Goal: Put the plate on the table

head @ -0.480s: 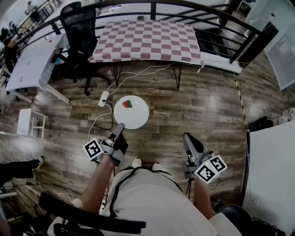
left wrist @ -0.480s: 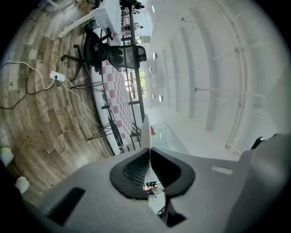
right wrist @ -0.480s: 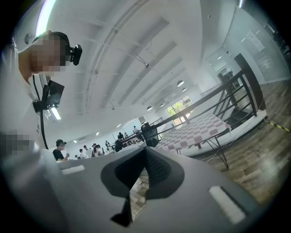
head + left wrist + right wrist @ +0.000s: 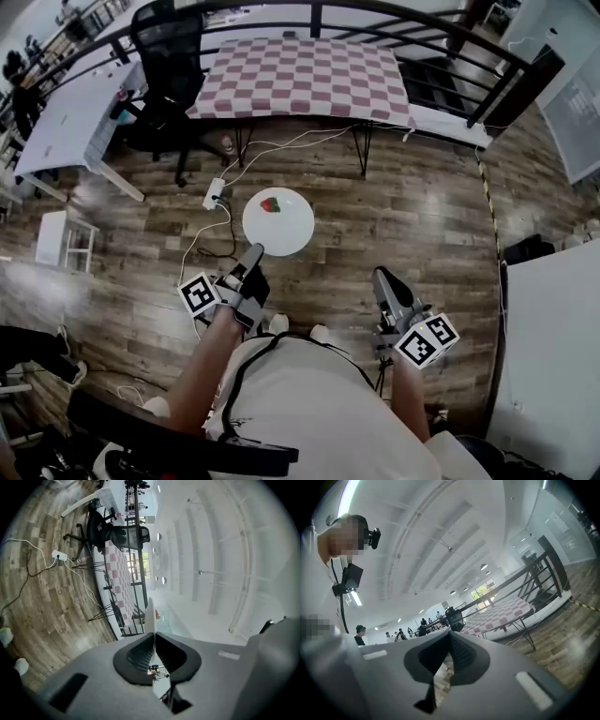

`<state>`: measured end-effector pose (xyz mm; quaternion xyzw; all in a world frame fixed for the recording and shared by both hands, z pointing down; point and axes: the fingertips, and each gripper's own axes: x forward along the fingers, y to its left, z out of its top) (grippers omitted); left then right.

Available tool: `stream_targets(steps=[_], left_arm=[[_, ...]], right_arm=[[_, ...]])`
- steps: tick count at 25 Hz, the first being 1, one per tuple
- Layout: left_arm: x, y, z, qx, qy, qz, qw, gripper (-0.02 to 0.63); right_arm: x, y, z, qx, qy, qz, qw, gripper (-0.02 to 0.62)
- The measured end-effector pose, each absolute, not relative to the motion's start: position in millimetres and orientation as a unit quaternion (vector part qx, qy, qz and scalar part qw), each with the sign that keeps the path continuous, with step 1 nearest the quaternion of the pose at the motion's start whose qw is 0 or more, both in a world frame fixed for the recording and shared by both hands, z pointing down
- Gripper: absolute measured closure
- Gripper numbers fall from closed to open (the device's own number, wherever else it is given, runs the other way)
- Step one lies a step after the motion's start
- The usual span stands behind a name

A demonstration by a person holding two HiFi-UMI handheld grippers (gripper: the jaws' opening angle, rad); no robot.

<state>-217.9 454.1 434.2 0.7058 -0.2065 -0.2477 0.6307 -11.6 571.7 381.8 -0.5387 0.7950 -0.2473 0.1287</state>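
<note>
- Left gripper (image 4: 254, 253): jaws closed on the near rim of a round white plate (image 4: 281, 225). The left gripper view shows the rim edge-on as a thin white sliver pinched between the two pads (image 4: 138, 654).
- The plate is carried out in front of the person, face up, over the brown wood-plank floor (image 4: 422, 216). It is not on any table.
- A small red-and-green item (image 4: 271, 203) sits on the far-left part of the plate. I can't tell what it is.
- Right gripper (image 4: 382, 277): jaws together at the tips with nothing between them. The right gripper view shows only floor through the gap behind the tips. It is held level, on the person's right, well apart from the plate.
- A table with a red-and-white checked cloth (image 4: 300, 80) stands ahead, beyond the plate, with bare floor between them. A black metal railing (image 4: 441, 37) runs behind it.
- A black mesh office chair (image 4: 169, 56) stands just left of the checked table, and a long white desk (image 4: 66, 117) is further left.
- A white power strip (image 4: 214, 194) lies on the floor near the plate's left side, with a white cable (image 4: 281, 145) running from it toward the table legs.
</note>
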Motion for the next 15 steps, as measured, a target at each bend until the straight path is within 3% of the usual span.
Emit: stream_targets(steps=[15], left_arm=[[-265.1,431.7,437.5,0.711,-0.195,-0.239,0.632,0.584]], right_arm=[[-58.4,552.6,382.1,-0.554,0.778,-0.261,0.141,0.586]])
